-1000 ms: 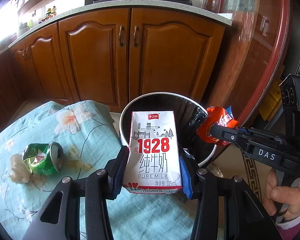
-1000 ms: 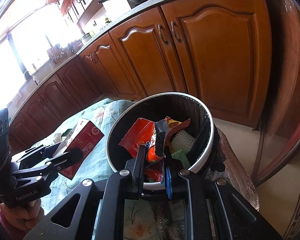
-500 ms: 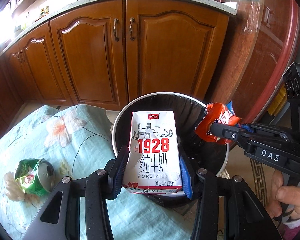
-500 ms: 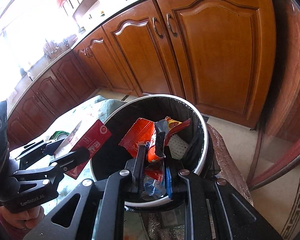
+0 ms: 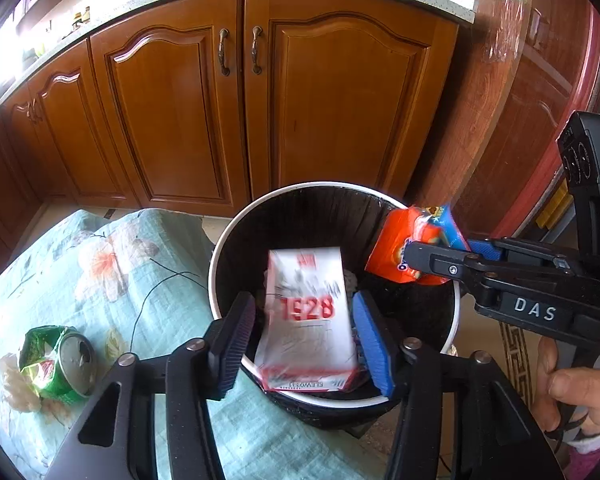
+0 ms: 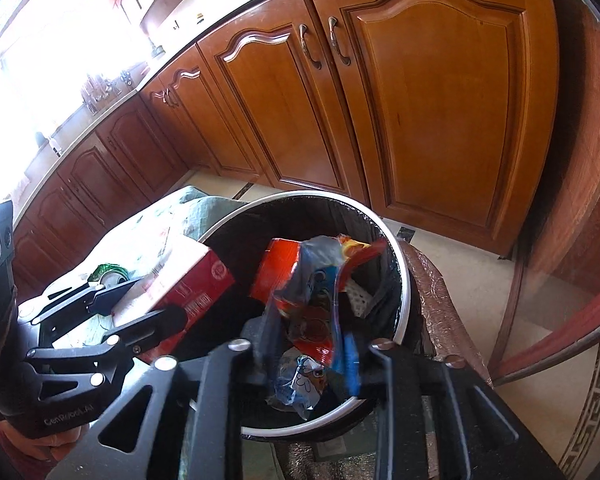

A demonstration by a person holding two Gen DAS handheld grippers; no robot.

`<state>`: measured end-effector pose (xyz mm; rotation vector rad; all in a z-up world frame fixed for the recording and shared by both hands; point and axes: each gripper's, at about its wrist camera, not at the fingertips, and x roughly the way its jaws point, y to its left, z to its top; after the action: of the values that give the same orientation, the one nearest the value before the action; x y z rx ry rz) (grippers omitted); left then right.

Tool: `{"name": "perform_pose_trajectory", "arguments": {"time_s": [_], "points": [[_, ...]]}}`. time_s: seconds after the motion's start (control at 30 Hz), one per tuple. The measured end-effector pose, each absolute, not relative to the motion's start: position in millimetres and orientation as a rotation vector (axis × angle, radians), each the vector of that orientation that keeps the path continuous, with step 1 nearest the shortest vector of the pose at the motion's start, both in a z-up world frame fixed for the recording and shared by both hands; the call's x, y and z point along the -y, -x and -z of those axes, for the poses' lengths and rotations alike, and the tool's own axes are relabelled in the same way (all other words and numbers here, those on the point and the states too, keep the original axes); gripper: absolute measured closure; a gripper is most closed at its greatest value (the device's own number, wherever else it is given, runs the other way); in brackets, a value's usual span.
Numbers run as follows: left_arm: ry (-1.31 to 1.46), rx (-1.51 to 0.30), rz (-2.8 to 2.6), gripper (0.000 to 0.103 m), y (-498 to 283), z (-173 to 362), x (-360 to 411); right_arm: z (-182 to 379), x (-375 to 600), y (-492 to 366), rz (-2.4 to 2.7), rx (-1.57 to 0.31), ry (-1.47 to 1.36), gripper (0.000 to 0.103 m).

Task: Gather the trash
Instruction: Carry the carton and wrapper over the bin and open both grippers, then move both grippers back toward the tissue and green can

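Note:
A black-lined trash bin with a white rim (image 5: 325,185) stands in front of both grippers. My left gripper (image 5: 304,304) hangs over it with its jaws opening. The white and red milk carton (image 5: 306,312) is blurred between the pads, with a gap on each side. My right gripper (image 5: 416,252) reaches in from the right, an orange and blue snack wrapper (image 5: 396,248) at its tips. In the right wrist view that gripper (image 6: 306,336) is opening too, and the wrapper (image 6: 312,280) hangs blurred and loose between the fingers over the bin (image 6: 404,292).
A crushed green can (image 5: 60,364) and a pale crumpled scrap (image 5: 16,380) lie on the flowered cloth (image 5: 100,264) left of the bin. Wooden cabinet doors (image 5: 260,100) stand close behind. A person's hand (image 5: 572,384) holds the right gripper.
Both sets of jaws have widened. The milk carton has slipped down from the left pads toward the bin, and the wrapper has come loose in the right gripper.

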<state>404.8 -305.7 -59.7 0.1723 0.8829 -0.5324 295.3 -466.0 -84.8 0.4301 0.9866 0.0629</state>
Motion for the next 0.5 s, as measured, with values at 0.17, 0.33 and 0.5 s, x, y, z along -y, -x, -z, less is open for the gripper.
{"name": "perform_pose_trajectory", "arguments": {"time_s": [0.17, 0.33, 0.5], "points": [[-0.152, -0.876, 0.515, 0.044, -399, 60, 294, 80, 471, -287, -0.052, -0.950, -0.466, 0.052], [-0.110, -0.866, 0.494, 0.040, -382, 60, 268, 75, 470, -273, -0.058, -0.907, -0.509, 0.038], [-0.081, -0.831, 0.453, 0.039, -351, 60, 235, 72, 458, -255, -0.078, -0.872, -0.553, 0.027]]}}
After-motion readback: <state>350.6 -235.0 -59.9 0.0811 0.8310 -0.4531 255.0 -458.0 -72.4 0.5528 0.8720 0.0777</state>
